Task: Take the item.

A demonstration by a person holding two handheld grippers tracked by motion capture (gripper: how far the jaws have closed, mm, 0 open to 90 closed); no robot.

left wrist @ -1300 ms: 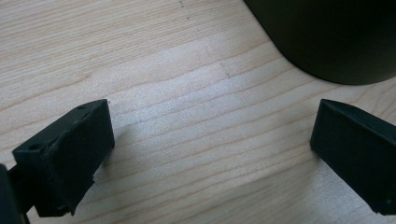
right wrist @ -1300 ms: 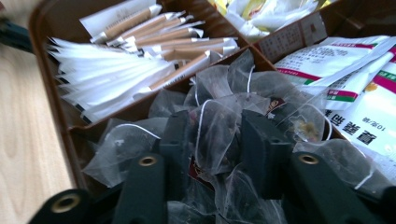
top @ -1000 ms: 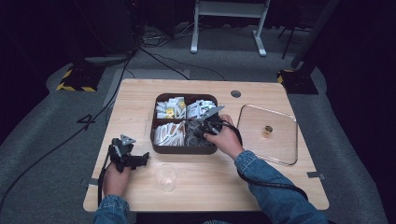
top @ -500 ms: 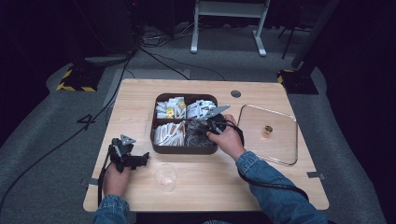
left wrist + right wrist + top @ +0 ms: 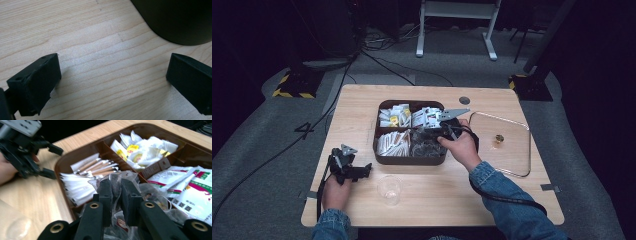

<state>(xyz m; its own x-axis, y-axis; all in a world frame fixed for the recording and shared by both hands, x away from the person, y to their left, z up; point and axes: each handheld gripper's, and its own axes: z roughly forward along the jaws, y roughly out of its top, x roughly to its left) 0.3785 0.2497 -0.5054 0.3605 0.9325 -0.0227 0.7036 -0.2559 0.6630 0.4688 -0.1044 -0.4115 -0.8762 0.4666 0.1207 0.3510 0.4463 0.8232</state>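
Clear packet [image 5: 117,182] now pinched in right gripper [image 5: 116,192], lifted off tray [image 5: 65,162].

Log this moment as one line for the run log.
right hand-held gripper: shut on clear packet, over tray | left hand-held gripper: open, on table | cup: by front edge

L tongs [image 5: 112,77] agape, R tongs [image 5: 117,195] clamped

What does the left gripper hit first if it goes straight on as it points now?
Likely the tray: its dark wall lies ahead and a bit right of the open left gripper, with bare table between. Depth is unclear; it could slip past the corner.
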